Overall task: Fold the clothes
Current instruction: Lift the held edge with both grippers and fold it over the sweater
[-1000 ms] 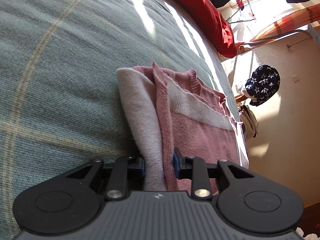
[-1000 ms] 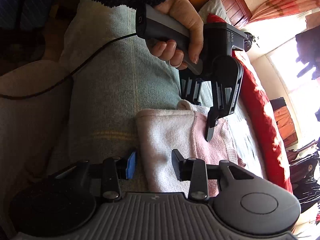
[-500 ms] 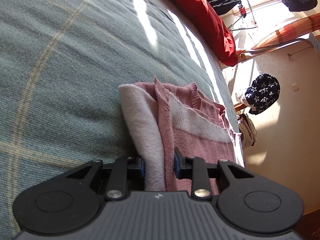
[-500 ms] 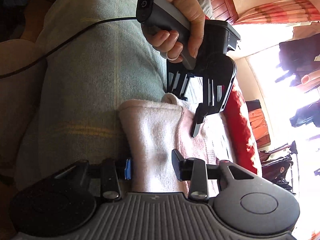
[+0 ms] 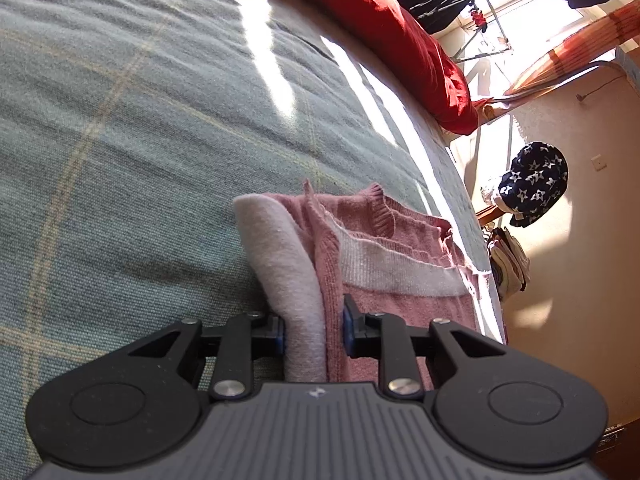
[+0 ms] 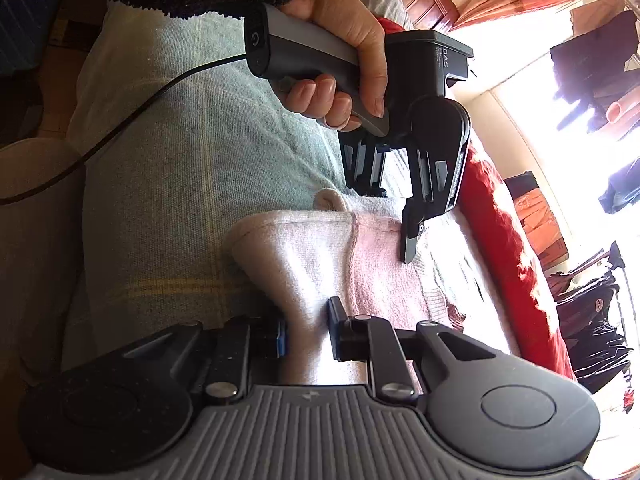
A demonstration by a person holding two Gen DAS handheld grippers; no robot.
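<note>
A pink knitted sweater [image 5: 392, 300] with a white band and white folded edge lies folded on the green checked bed cover [image 5: 120, 120]. My left gripper [image 5: 314, 328] pinches the white-and-pink fold at its near end, its jaws closing tighter on the cloth. In the right wrist view the sweater [image 6: 320, 248] shows its white side. My right gripper [image 6: 308, 328] has its jaws closing, pads pressing on a bunched white fold. The left gripper [image 6: 390, 220], held by a hand [image 6: 340, 40], grips the sweater's far edge there.
A red quilt [image 5: 400, 20] lies along the far side of the bed. Beyond the bed's edge hangs a dark star-patterned cloth [image 5: 534, 184] by the wall. A black cable [image 6: 140, 108] trails from the left gripper across the cover. Clothes hang at the bright window.
My right gripper's jaws have closed from wide apart onto the white fold of the sweater. The left gripper has lifted slightly, keeping its hold on the fold.
</note>
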